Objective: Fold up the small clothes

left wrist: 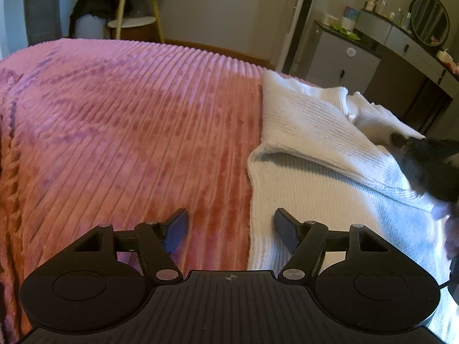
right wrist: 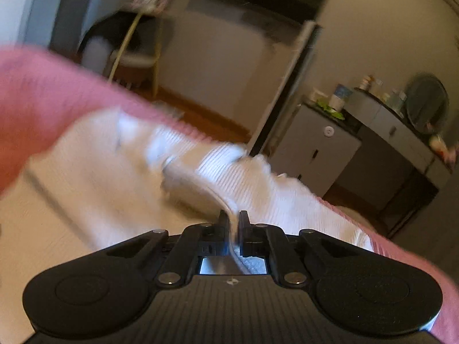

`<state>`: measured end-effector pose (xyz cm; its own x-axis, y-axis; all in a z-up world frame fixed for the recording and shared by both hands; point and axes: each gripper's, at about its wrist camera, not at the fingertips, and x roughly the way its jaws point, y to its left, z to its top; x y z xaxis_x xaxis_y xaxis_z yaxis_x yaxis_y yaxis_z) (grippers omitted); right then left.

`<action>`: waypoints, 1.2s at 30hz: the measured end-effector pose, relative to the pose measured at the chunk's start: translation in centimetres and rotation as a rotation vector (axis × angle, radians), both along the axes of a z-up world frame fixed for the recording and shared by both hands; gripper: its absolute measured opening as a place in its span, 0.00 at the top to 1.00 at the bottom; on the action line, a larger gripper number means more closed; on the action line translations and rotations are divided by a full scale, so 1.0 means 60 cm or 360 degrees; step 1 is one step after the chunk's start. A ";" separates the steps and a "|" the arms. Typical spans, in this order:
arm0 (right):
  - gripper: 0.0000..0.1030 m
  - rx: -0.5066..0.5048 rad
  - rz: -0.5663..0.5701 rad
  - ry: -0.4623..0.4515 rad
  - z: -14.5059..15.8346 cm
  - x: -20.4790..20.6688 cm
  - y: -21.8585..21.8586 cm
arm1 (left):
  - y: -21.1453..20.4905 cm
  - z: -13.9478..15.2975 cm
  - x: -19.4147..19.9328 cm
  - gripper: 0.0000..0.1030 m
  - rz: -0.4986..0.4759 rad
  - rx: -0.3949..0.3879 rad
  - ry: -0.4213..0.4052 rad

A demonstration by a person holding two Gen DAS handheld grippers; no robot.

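Observation:
A white ribbed knit garment lies on the right part of a pink ribbed bedspread, one flap folded over its body. My left gripper is open and empty, hovering low over the garment's left edge; one finger is over the bedspread, the other over the white knit. My right gripper is shut on a fold of the white garment and lifts it; this view is motion-blurred. The right gripper also shows as a dark blurred shape in the left wrist view on the garment's right side.
The bed's far edge meets a wooden floor. A grey cabinet and dresser with a round mirror stand at the right. A small round side table with dark cloth stands beyond the bed at the back left.

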<state>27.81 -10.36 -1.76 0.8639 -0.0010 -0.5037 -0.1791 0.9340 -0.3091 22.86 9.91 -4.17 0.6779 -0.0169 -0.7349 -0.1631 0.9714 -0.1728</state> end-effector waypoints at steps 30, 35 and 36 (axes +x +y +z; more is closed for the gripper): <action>0.94 0.0759 -0.0759 -0.0009 -0.008 -0.019 -0.249 | -0.009 -0.010 0.002 0.26 -0.0020 0.0047 0.0000; 0.93 0.0545 -0.0699 0.0037 -0.016 -0.016 -0.238 | -0.009 -0.011 0.003 0.26 -0.0021 0.0050 0.0000; 0.91 0.0537 -0.0720 0.0098 -0.024 -0.011 -0.242 | -0.009 -0.011 0.004 0.25 -0.0022 0.0053 0.0000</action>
<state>27.13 -24.89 -3.20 0.7839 -0.1944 -0.5896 0.2534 0.9672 0.0180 23.08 9.34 -4.81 0.6779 -0.0018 -0.7352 -0.1496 0.9787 -0.1404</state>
